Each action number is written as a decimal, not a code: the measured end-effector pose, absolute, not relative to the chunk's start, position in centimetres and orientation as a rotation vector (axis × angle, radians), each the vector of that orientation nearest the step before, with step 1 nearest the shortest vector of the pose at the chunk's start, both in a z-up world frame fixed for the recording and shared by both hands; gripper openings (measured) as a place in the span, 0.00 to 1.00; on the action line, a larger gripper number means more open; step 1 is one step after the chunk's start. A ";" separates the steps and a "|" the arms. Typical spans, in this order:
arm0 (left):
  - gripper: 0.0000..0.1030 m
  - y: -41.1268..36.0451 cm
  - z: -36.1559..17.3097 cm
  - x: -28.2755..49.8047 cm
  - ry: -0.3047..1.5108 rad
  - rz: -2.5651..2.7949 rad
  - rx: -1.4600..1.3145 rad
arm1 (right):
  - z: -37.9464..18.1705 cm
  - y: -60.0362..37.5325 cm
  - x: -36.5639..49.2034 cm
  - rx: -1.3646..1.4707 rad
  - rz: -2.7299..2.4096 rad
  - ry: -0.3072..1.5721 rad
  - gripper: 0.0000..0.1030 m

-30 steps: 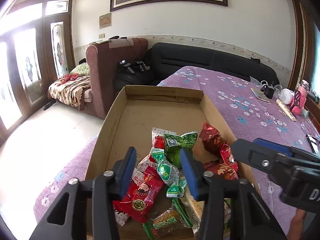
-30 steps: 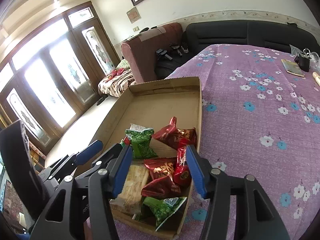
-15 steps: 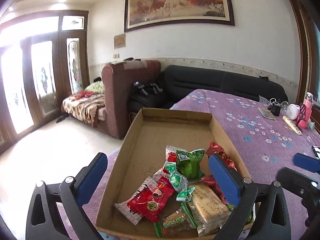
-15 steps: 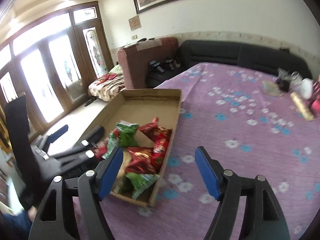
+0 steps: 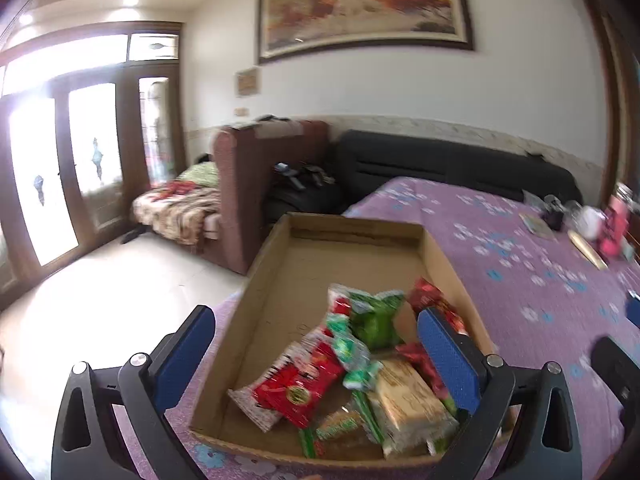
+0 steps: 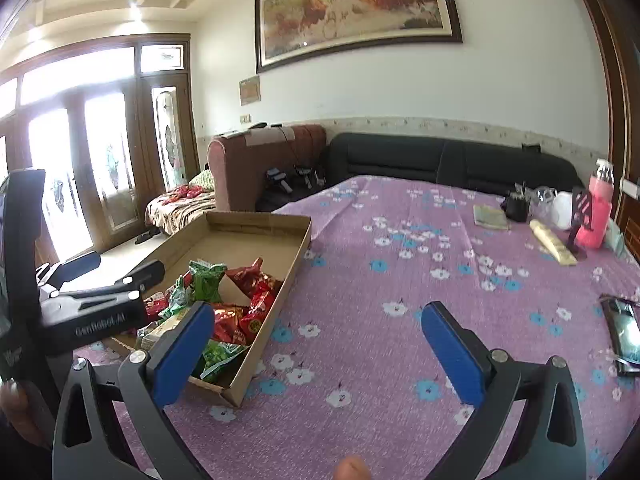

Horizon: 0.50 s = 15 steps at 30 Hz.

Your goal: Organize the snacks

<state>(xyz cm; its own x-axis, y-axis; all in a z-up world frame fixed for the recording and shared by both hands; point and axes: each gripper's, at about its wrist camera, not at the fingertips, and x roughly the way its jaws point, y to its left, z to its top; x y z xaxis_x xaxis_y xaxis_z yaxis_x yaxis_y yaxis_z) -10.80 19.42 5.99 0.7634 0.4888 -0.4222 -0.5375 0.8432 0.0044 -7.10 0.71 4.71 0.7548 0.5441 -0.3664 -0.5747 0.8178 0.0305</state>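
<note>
A shallow cardboard box point(image 5: 352, 224) lies on the purple flowered cloth point(image 6: 400, 280), with several snack packets piled at its near end. Among them are a red packet point(image 5: 296, 388), a green packet point(image 5: 372, 316) and a beige wafer pack point(image 5: 408, 400). My left gripper point(image 5: 316, 340) hangs open and wide in front of the pile, with nothing between its pads. My right gripper point(image 6: 318, 328) is over bare cloth to the right of the box point(image 6: 296, 256), its jaws opening and nothing between them. The left gripper point(image 6: 100, 304) shows from the side, over the packets point(image 6: 256, 280).
At the far right of the table stand a pink bottle point(image 6: 600, 208), a beige roll point(image 6: 552, 242), a small book point(image 6: 490, 216) and a phone point(image 6: 624, 332). A black sofa point(image 6: 440, 156) and a brown armchair point(image 6: 256, 160) lie beyond. The floor drops away left of the box.
Both grippers went from narrow to wide open. The right one swung right, off the box and over the cloth. The left one drew back slightly and tilted up.
</note>
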 end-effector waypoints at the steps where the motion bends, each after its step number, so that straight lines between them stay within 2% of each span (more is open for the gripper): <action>1: 0.99 19.5 6.0 -10.9 0.419 0.583 -0.122 | 4.7 0.7 -7.3 -0.085 0.622 0.364 1.00; 15: 0.99 19.4 5.4 -10.4 0.474 0.685 -0.072 | 4.7 0.9 -8.1 -0.089 0.669 0.324 1.00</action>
<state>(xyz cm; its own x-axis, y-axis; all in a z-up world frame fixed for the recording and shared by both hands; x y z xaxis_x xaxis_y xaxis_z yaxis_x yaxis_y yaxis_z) -10.37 19.37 5.40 0.6729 0.5919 -0.4436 -0.6241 0.7763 0.0891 -8.10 0.86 4.71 0.7362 0.5949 -0.3227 -0.6223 0.7825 0.0227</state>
